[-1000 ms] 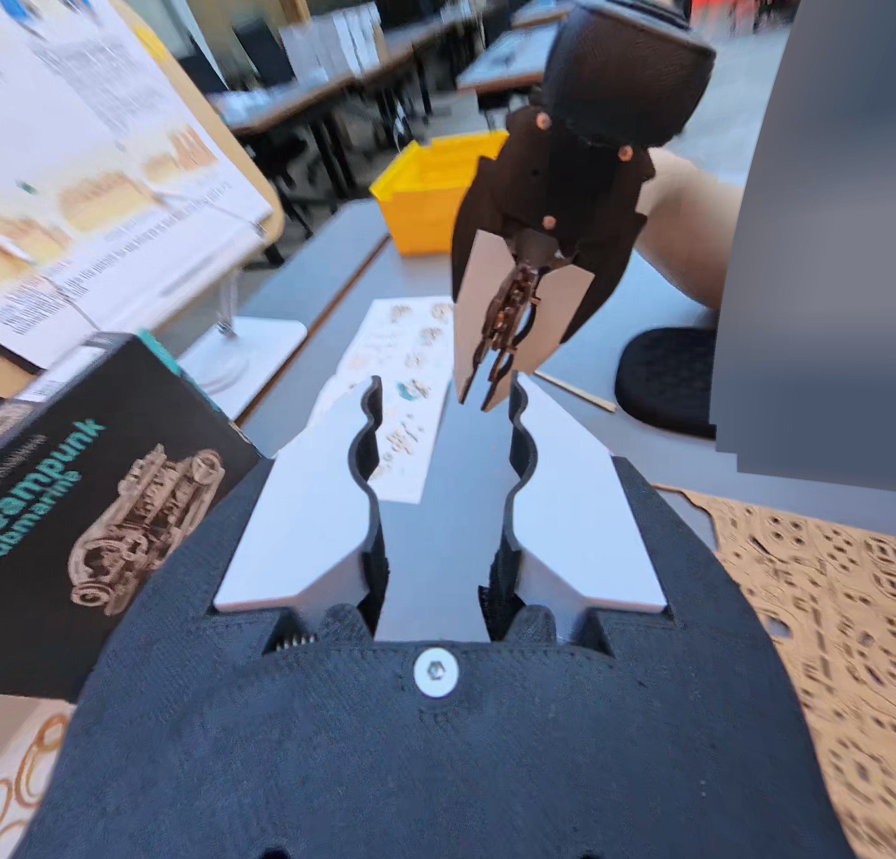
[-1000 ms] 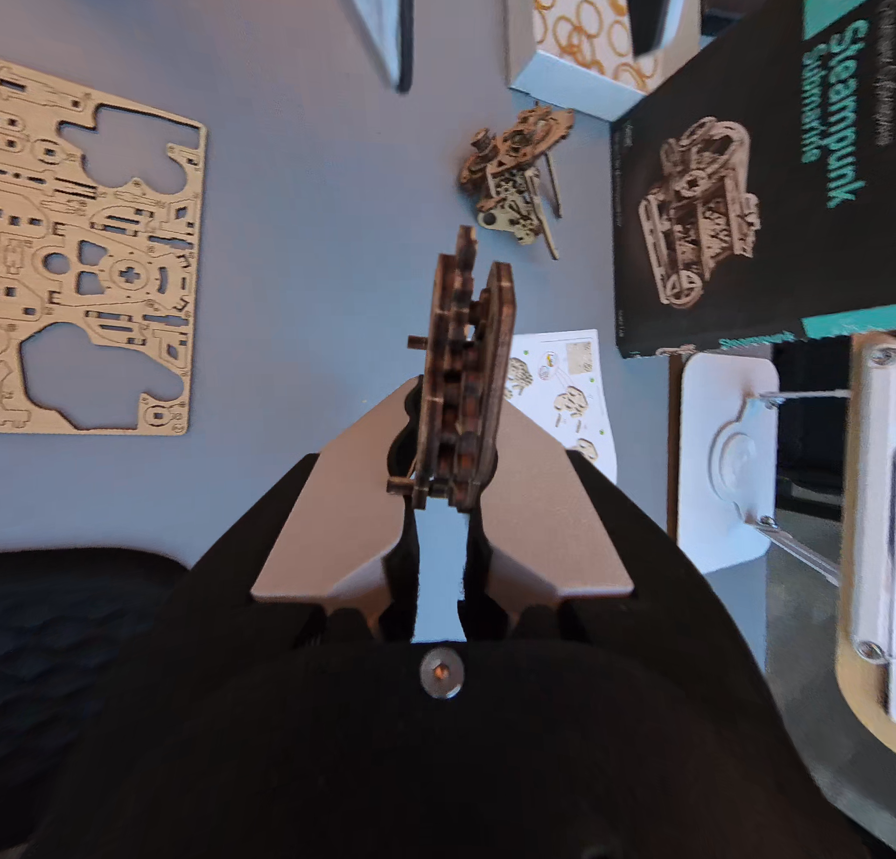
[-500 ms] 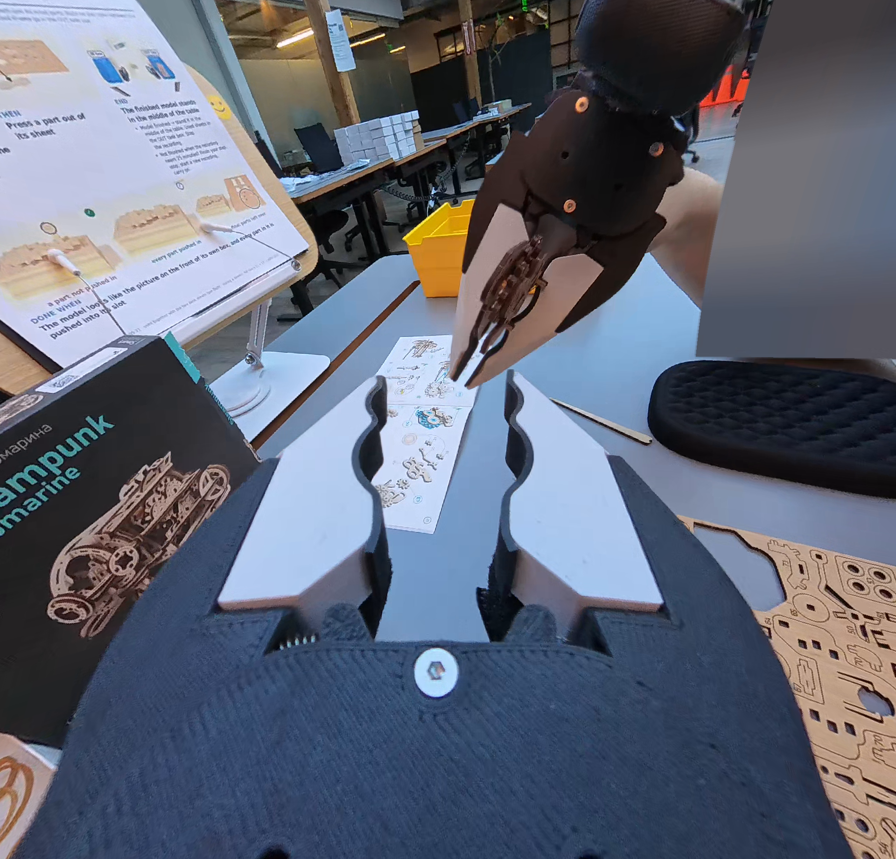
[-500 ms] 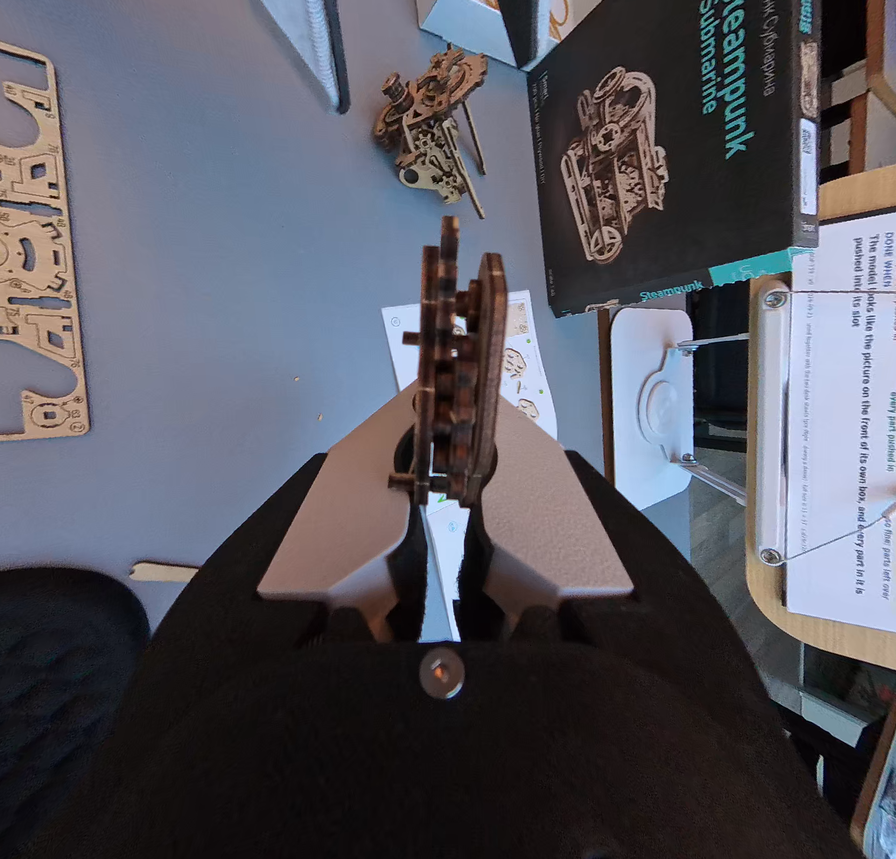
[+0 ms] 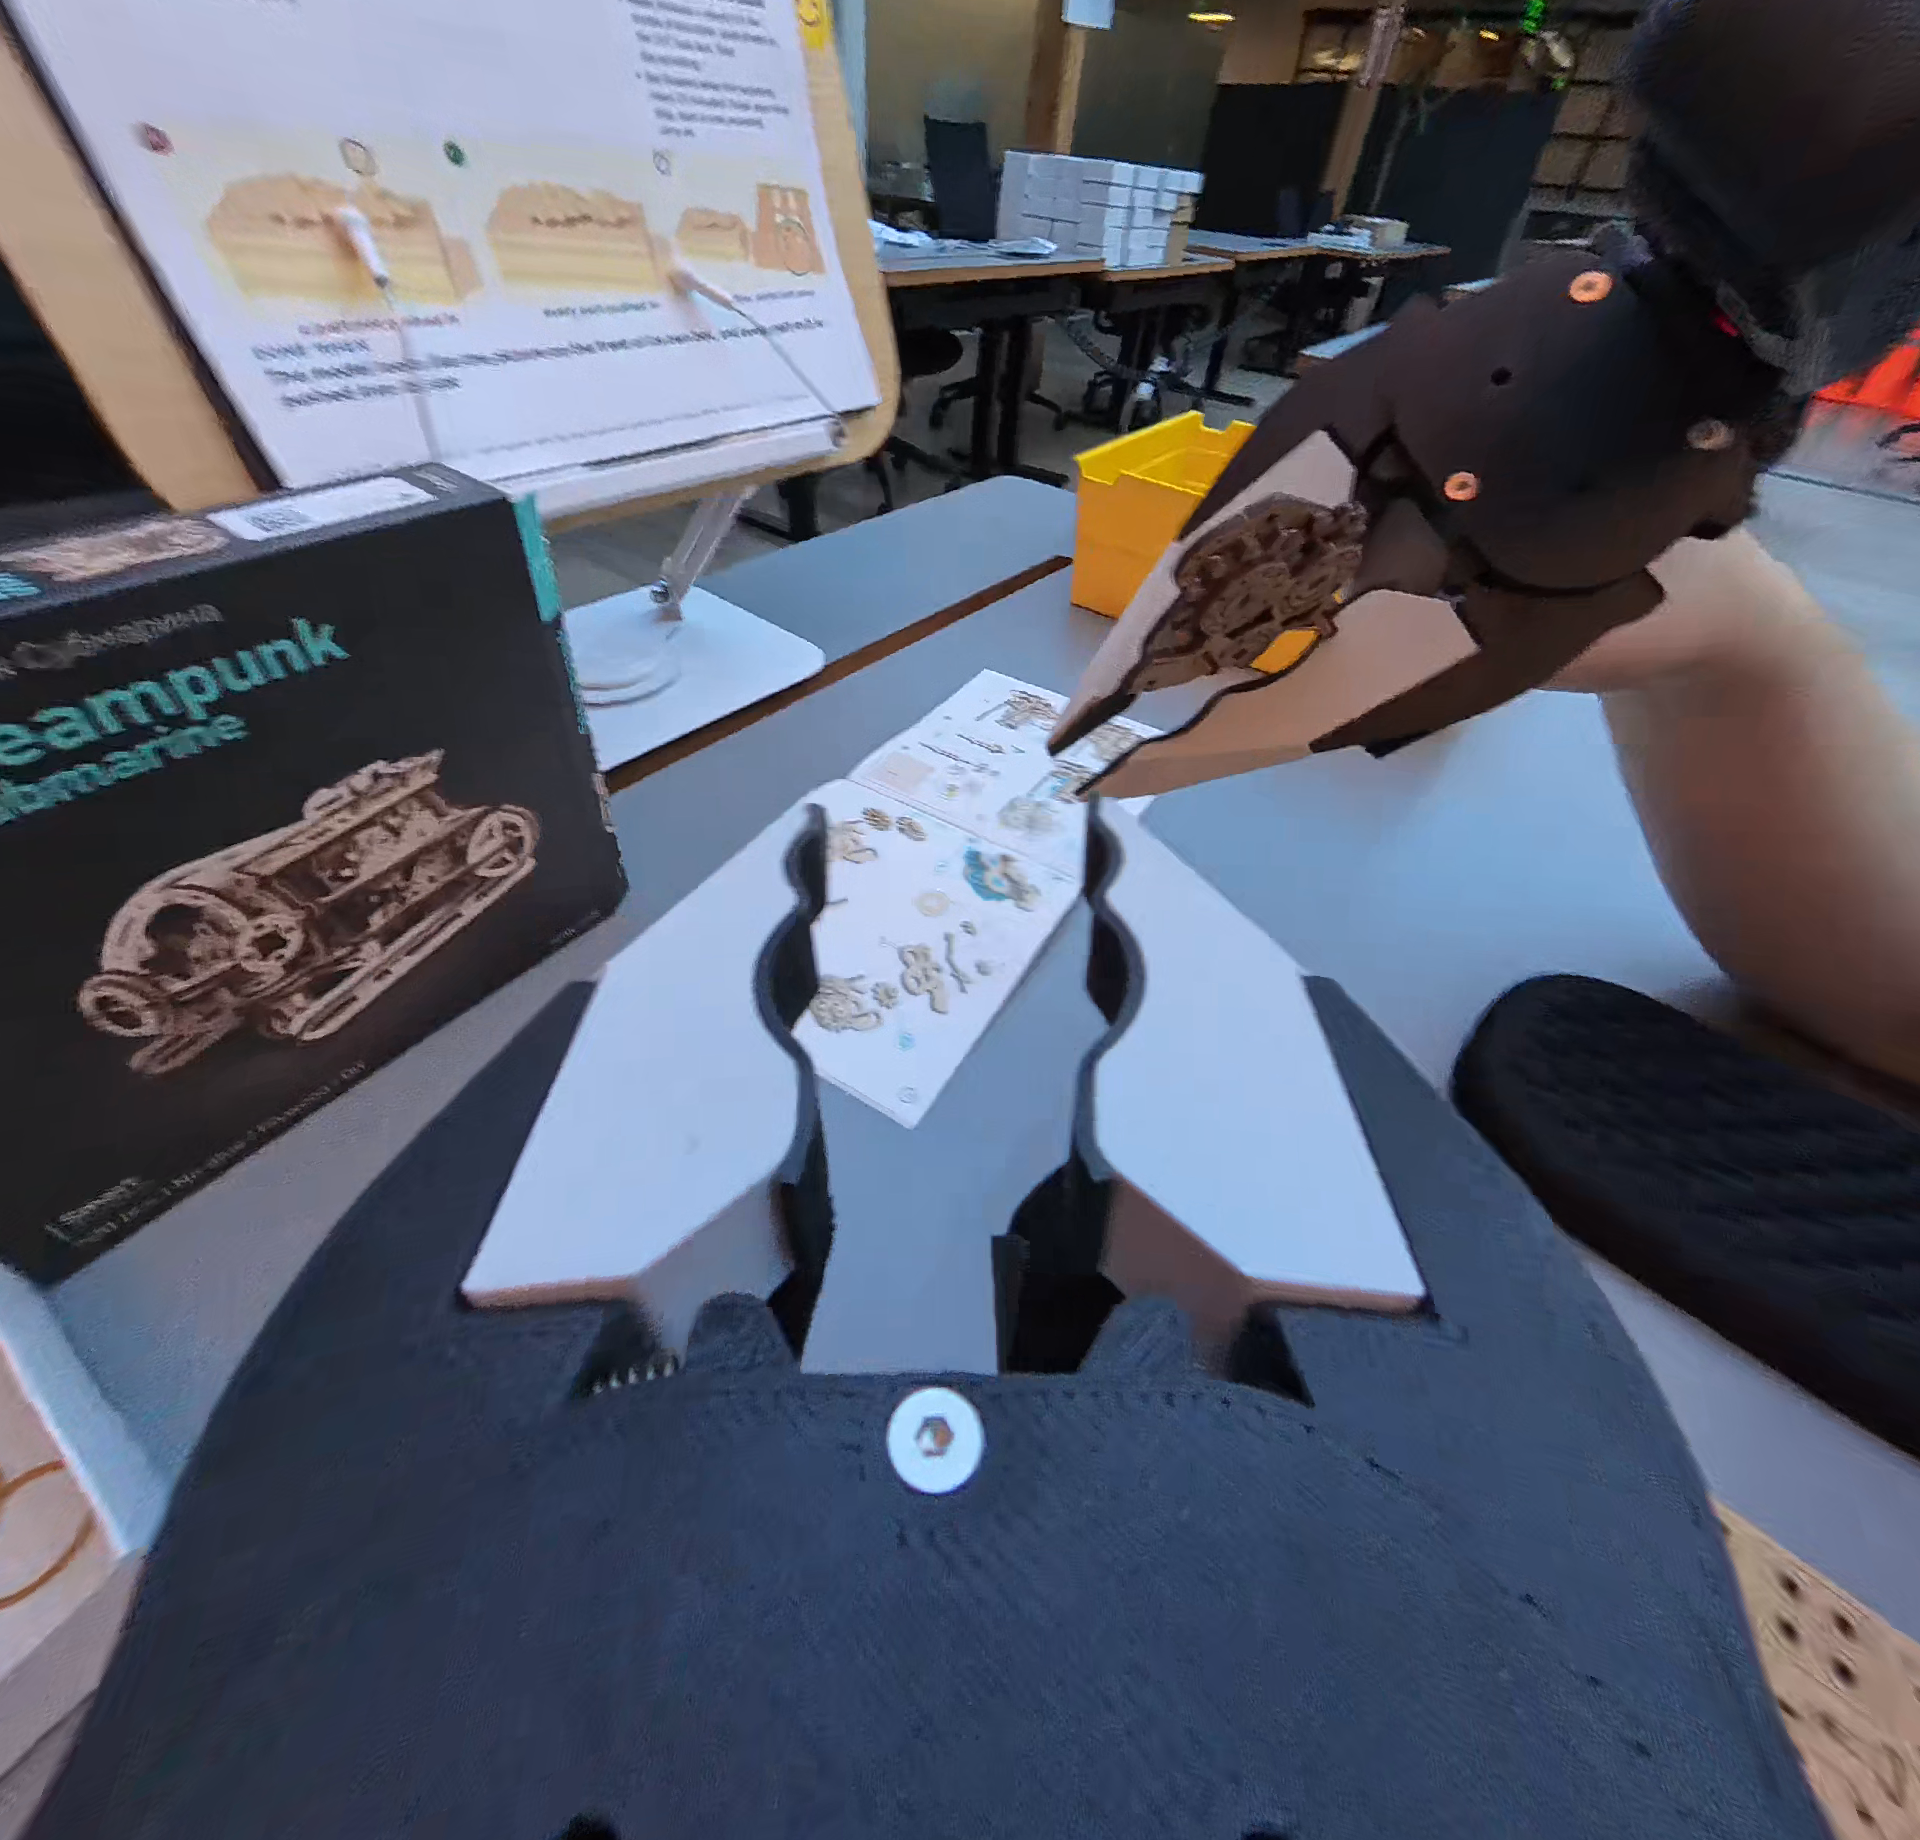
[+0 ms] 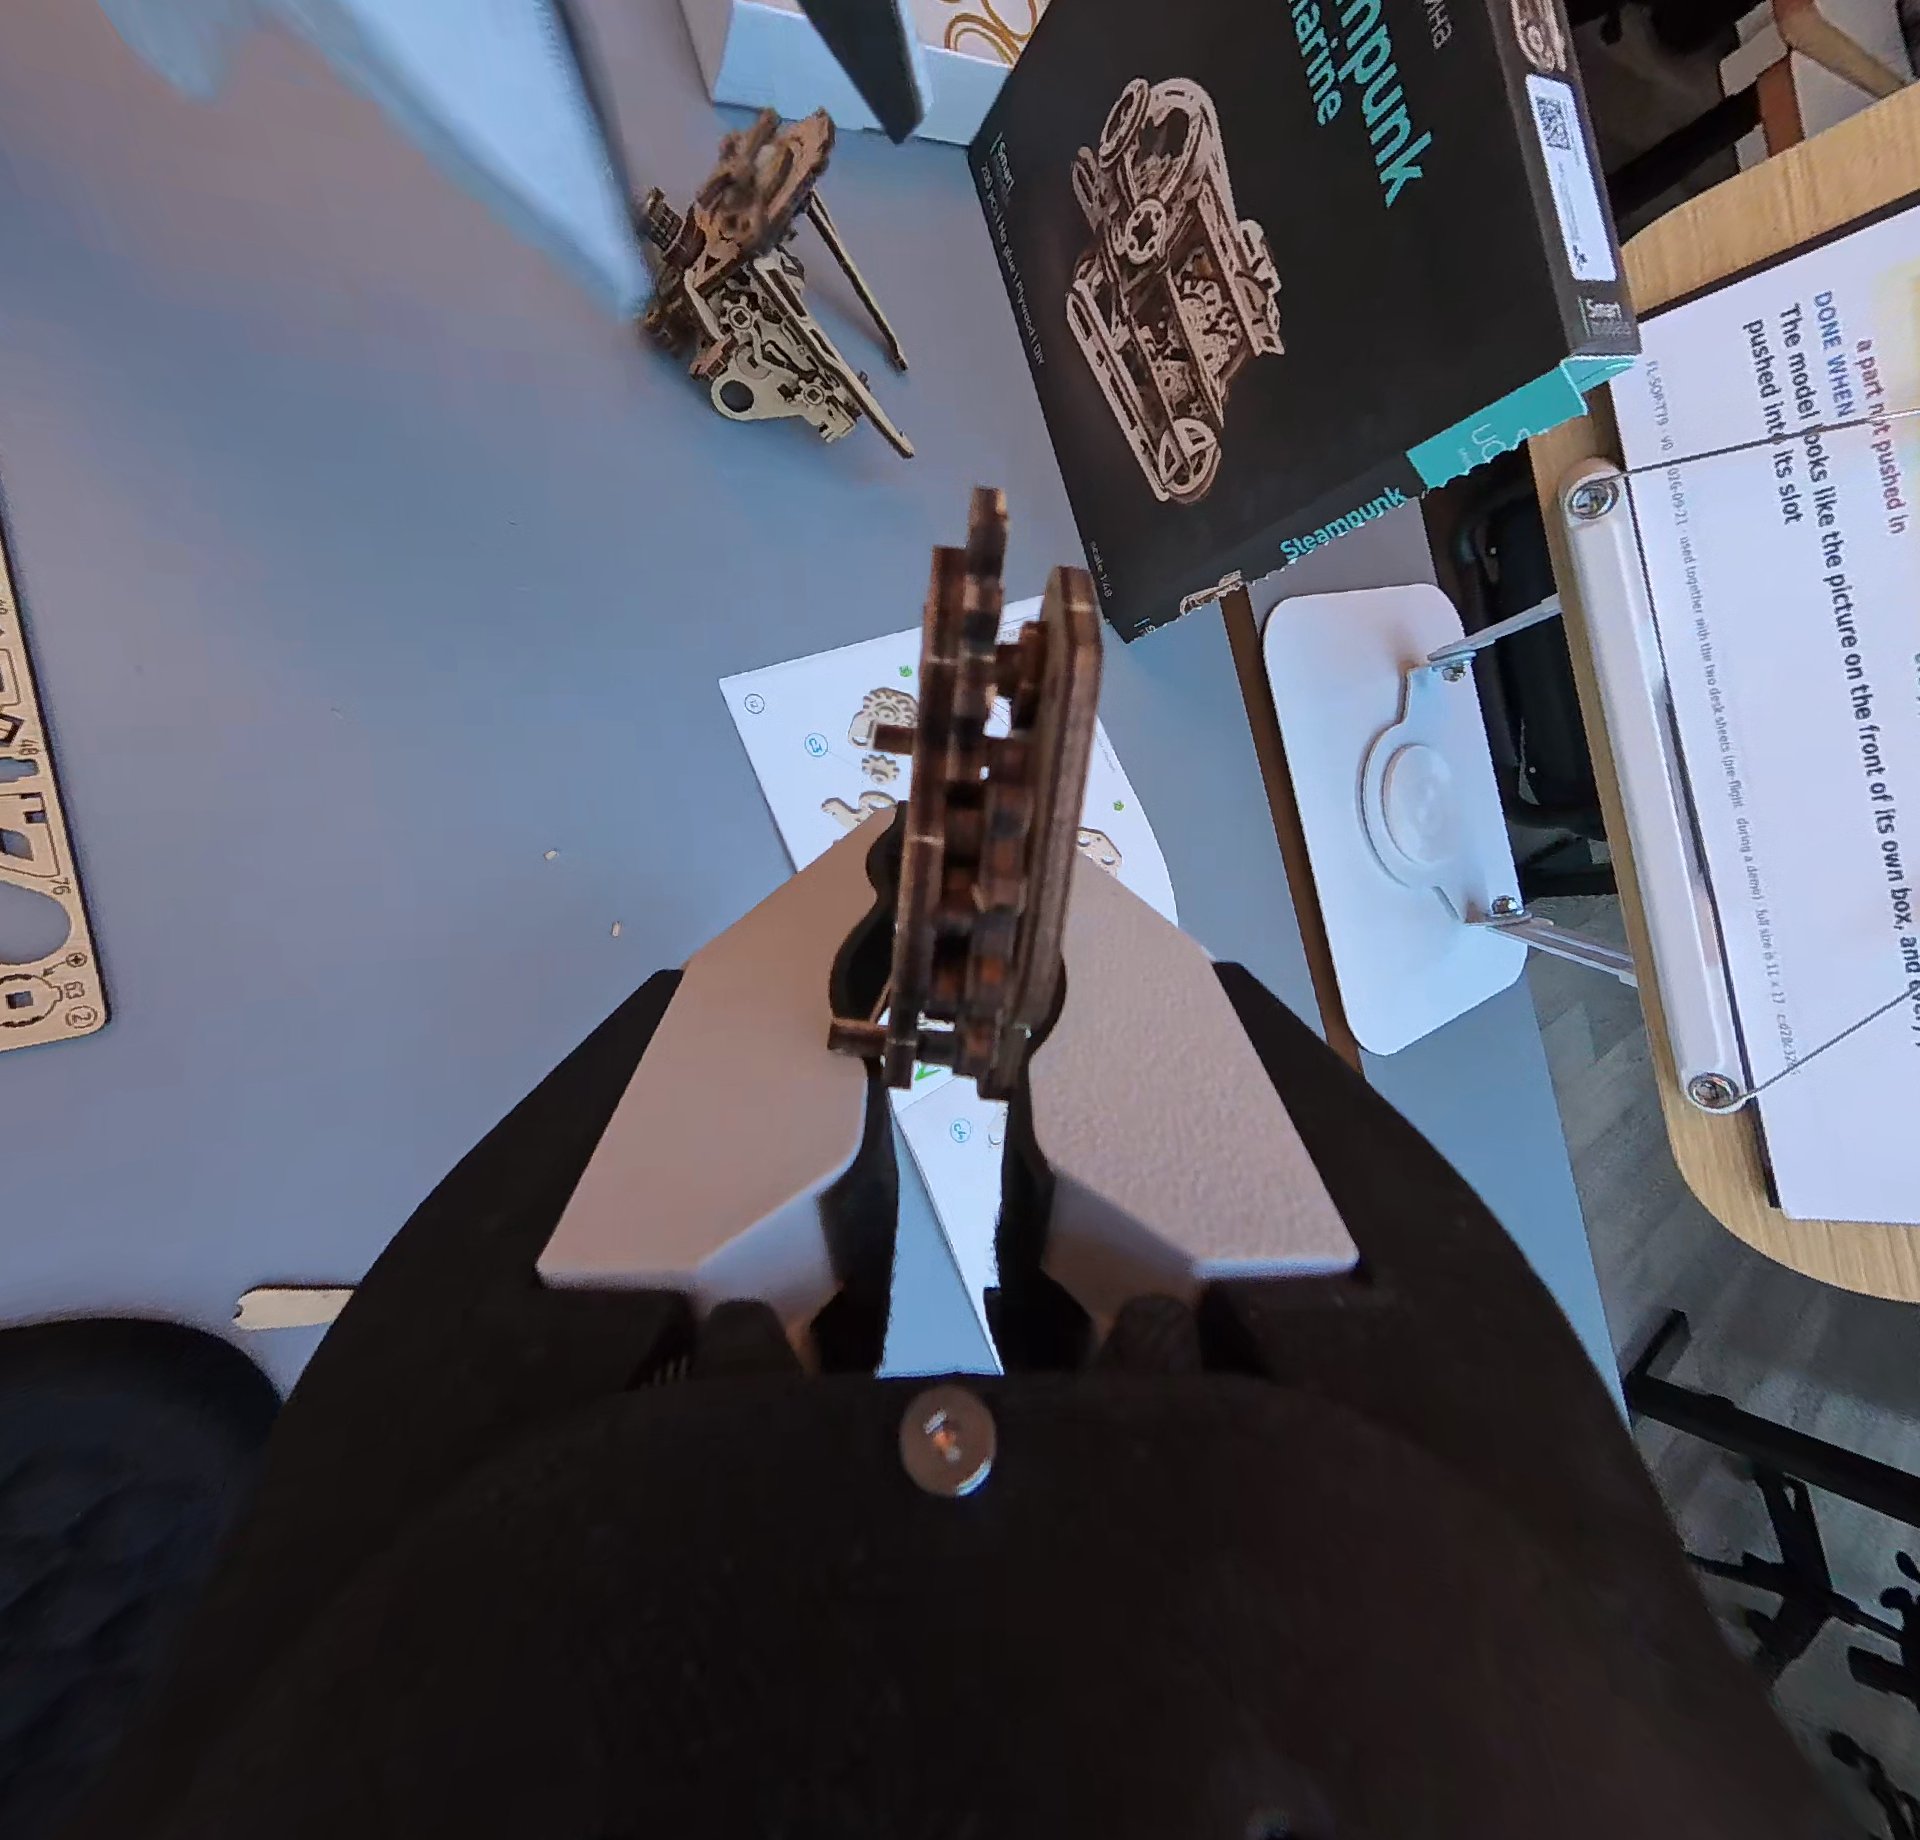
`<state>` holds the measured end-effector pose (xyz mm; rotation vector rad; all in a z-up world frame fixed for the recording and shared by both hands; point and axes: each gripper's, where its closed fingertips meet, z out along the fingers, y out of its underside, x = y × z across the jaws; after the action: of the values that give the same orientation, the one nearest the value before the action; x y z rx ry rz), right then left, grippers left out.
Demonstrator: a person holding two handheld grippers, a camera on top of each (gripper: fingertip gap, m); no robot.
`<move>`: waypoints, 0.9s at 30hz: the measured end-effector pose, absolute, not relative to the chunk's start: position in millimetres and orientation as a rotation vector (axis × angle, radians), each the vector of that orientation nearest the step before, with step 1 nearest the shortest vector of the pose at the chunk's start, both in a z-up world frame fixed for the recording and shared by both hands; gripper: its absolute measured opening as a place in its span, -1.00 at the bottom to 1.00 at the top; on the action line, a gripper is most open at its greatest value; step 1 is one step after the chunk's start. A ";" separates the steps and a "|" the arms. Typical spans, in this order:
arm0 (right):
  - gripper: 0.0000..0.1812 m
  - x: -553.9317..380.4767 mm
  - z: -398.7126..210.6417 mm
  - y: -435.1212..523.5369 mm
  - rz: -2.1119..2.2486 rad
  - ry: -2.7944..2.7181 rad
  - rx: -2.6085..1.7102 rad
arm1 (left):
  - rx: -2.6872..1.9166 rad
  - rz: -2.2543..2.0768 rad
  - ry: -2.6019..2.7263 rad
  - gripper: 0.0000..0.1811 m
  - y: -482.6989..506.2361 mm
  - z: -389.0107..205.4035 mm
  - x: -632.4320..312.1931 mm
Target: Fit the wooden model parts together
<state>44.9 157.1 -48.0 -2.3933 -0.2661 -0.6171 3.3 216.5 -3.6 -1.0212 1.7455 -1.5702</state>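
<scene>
Ahead of my left gripper (image 5: pixel 951 969), whose jaws stand apart with nothing between them, I see the instruction leaflet (image 5: pixel 940 923) flat on the grey table (image 5: pixel 1403 886). Beyond it my right gripper (image 5: pixel 1081 764) hangs in the air, clamped on a wooden gear assembly (image 5: pixel 1252 585). A black model box (image 5: pixel 281 845) stands to the left.

Over on the right wrist view, the right gripper (image 6: pixel 961 949) pinches that gear assembly (image 6: pixel 987 782) edge-on, its stacked plates upright between the fingers (image 6: pixel 764 1052). A second, partly built sub-assembly (image 6: pixel 764 284) lies on the table near the box (image 6: pixel 1288 263).

I judge these laser-cut pieces light, stiff, yet brittle at the thin pegs and gear teeth. I would hold them by the flat outer plates, never by the protruding rods.
</scene>
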 end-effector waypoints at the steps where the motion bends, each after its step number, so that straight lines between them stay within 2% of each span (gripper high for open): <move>1: -0.87 44.9 -48.3 157.0 -0.613 -0.265 -2.393 | -0.989 -1.617 1.801 -0.27 208.5 -4.5 -2.2; 2: -0.87 44.5 -48.6 157.2 -0.606 -0.266 -2.393 | -0.981 -1.654 1.812 -0.18 204.8 -2.9 -5.0; 4: -0.87 45.0 -48.9 156.6 -0.604 -0.263 -2.396 | -1.033 -1.695 1.763 -0.20 206.9 2.8 -3.6; 6: -0.87 45.5 -48.5 156.3 -0.604 -0.261 -2.395 | -1.045 -1.721 1.755 -0.08 206.9 5.9 -4.5; 14: -0.87 42.4 -41.6 155.0 -0.565 -0.255 -2.368 | -1.158 -1.775 1.651 0.03 212.6 17.8 -1.5; 18: -0.87 40.4 -37.3 154.3 -0.555 -0.256 -2.354 | -1.183 -1.701 1.590 0.00 218.2 19.1 2.8; 23: -0.87 32.3 -33.3 156.6 -0.531 -0.279 -2.335 | -1.103 -1.681 1.636 0.03 205.4 18.0 -2.4; 27: -0.87 18.7 -34.6 162.6 -0.530 -0.349 -2.327 | -0.760 -1.655 1.804 0.09 183.7 19.6 -24.7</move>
<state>18.7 162.6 -34.6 -2.3272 -0.3491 -0.5296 -24.7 183.7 19.6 -0.7599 1.8038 -1.6553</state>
